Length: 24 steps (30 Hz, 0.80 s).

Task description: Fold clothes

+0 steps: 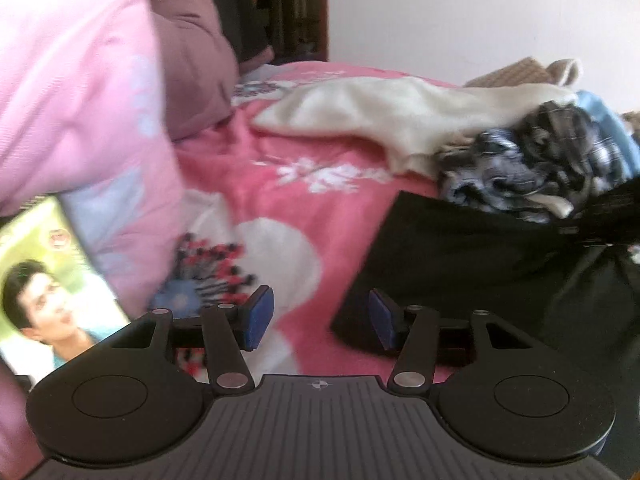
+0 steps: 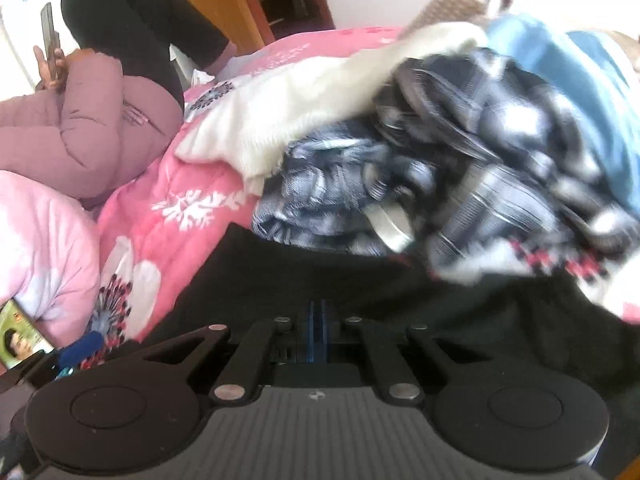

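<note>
A black garment (image 1: pixel 460 272) lies spread on the pink flowered bedspread (image 1: pixel 304 200). My left gripper (image 1: pixel 321 320) hangs open just above the bedspread at the garment's left edge. Its blue pads (image 1: pixel 262 318) stand apart with nothing between them. In the right wrist view my right gripper (image 2: pixel 316 332) is shut, pads together, low over the black garment (image 2: pixel 300 280). Whether cloth is pinched between the pads does not show. Behind the garment is a heap of a blue-and-black plaid piece (image 2: pixel 460 168), a cream garment (image 2: pixel 304 100) and a light blue one (image 2: pixel 568 80).
A person in a mauve padded jacket (image 2: pixel 80 128) lies at the back left of the bed holding a phone (image 2: pixel 49 40). A pale pink quilt (image 1: pixel 72 92) is bunched at the left. A printed picture (image 1: pixel 44 288) lies beside it. A wall stands behind.
</note>
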Tool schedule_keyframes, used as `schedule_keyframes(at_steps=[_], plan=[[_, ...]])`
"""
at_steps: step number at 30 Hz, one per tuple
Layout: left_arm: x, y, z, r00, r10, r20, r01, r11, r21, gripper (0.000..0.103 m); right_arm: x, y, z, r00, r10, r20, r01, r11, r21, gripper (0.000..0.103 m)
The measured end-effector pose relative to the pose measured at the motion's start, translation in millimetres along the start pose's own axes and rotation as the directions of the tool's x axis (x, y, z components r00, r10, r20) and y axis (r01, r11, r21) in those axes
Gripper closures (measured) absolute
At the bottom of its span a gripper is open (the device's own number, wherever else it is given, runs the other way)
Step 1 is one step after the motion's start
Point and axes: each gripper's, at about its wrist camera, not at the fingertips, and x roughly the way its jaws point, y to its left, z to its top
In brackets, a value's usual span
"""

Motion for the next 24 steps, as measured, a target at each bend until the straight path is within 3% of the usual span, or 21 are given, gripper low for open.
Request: schedule_keyframes(at_steps=[4, 14, 19, 22, 24], plan=[[16, -10, -6, 0.997, -0.015, -0.073, 0.017, 0.999, 0.032, 0.049, 42, 0, 13, 0.998, -0.056, -0.017, 0.056, 0.998, 0.018, 0.099], [21, -9, -14, 0.997, 0.004, -0.071, 0.000, 0.999, 0.048, 0.044, 71, -18, 28, 0.998, 0.009, 0.063, -0.023, 0.977, 0.212, 0.099], [15, -8, -12, 0.999, 0.043, -0.031, -0.040, 0.996, 0.078, 0.044, 21, -27, 23, 0.983, 0.041, 0.181, -0.079, 0.975, 0.206, 0.098], [10, -7, -10, 0.998, 0.056, 0.003, -0.056, 0.994, 0.094, 0.044, -34, -52, 22, 0.961, -0.002, 0.275, -0.060, 0.974, 0.218, 0.094], [8, -7, -8, 0.998, 0.060, 0.021, -0.062, 0.993, 0.102, 0.044, -68, -76, 23, 0.953, -0.070, 0.295, -0.007, 0.968, 0.251, 0.094]])
